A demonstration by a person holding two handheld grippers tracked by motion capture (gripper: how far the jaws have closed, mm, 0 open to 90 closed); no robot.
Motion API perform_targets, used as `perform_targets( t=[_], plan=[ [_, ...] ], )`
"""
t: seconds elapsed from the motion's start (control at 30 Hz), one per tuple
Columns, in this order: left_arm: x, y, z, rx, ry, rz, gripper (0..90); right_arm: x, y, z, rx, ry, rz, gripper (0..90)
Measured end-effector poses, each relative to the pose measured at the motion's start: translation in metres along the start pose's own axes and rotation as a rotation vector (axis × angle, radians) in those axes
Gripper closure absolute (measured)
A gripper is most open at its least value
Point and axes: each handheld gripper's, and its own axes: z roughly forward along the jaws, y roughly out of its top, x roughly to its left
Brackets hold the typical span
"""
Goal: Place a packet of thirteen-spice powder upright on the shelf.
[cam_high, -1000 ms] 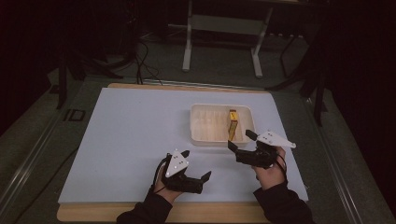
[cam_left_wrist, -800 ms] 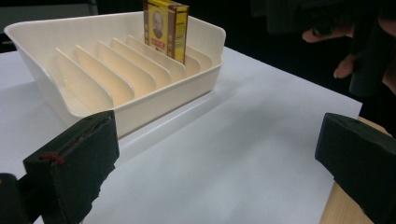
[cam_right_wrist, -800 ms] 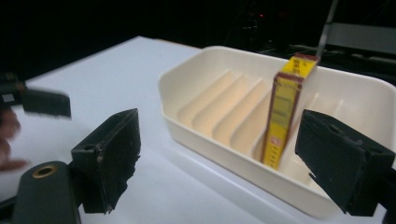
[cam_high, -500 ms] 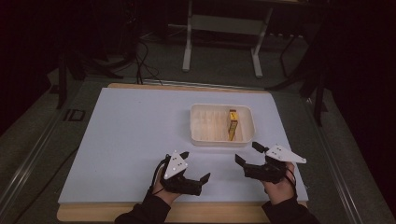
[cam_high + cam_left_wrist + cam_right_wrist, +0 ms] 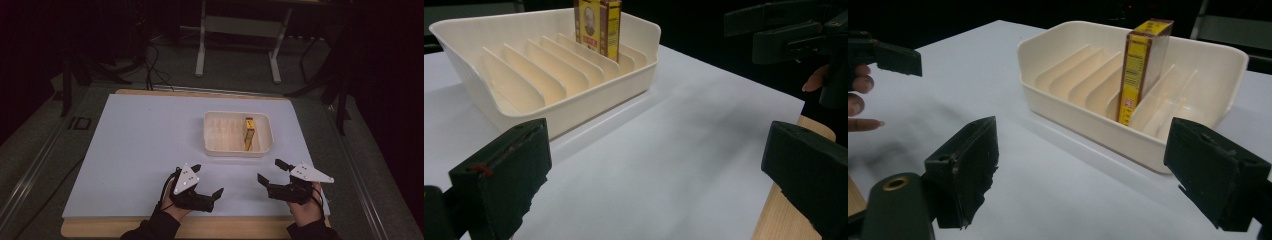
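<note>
Box (image 5: 248,132) stands upright in slotted tray (image 5: 212,145), ahead of both released tongs, left (image 5: 207,186) and right (image 5: 266,172); a careless nudge could topple it.

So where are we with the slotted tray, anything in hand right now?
One yellow box stands upright in a slot of the cream tray; the other slots are empty. Nothing is in hand: the left hand-held gripper and right hand-held gripper are both open near the front edge. No other boxes are on the table.

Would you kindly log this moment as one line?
left gripper: open, empty | right gripper: open, empty | yellow box: upright in slotted tray
</note>
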Motion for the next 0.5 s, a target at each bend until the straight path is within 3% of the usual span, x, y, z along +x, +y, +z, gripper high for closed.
perform_targets(
  t=[0.5],
  plan=[
    [0.0003,-0.0022,0.0033,0.010,-0.003,0.005,0.5,-0.0060,-0.0042,-0.0004,-0.001,-0.006,-0.013,14.2]
  ],
)
